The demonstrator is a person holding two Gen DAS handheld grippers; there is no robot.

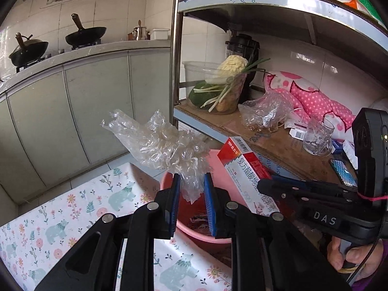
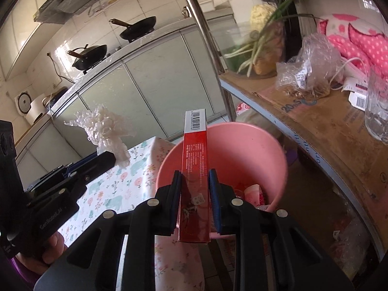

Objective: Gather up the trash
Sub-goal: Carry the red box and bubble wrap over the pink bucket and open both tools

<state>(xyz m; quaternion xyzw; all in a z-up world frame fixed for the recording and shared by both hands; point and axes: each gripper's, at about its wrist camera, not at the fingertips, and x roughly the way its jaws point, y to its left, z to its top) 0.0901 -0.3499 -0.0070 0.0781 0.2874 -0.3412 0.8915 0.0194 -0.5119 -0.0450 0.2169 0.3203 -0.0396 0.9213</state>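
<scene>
My left gripper (image 1: pixel 192 181) is shut on a crumpled clear plastic wrapper (image 1: pixel 160 143), which sticks up and to the left above the floral tablecloth. The same wrapper (image 2: pixel 104 128) shows at the left of the right wrist view, in the left gripper (image 2: pixel 114 158). My right gripper (image 2: pixel 195 177) is shut on a long red and white carton (image 2: pixel 196 169), held over the near rim of a pink bucket (image 2: pixel 257 145). That carton (image 1: pixel 245 167) and the right gripper (image 1: pixel 263 184) appear at the right of the left wrist view. The bucket (image 1: pixel 189 225) holds some trash at its bottom.
A metal shelf rack (image 1: pixel 177 48) stands right of the bucket; its cardboard-lined shelf (image 2: pixel 322 126) carries a tub of vegetables (image 1: pixel 218 84), a plastic bag (image 1: pixel 264 114), a glass mug (image 1: pixel 317 133) and pink cloth. The floral tablecloth (image 1: pixel 60 220) lies below. Woks sit on the far counter (image 1: pixel 84 51).
</scene>
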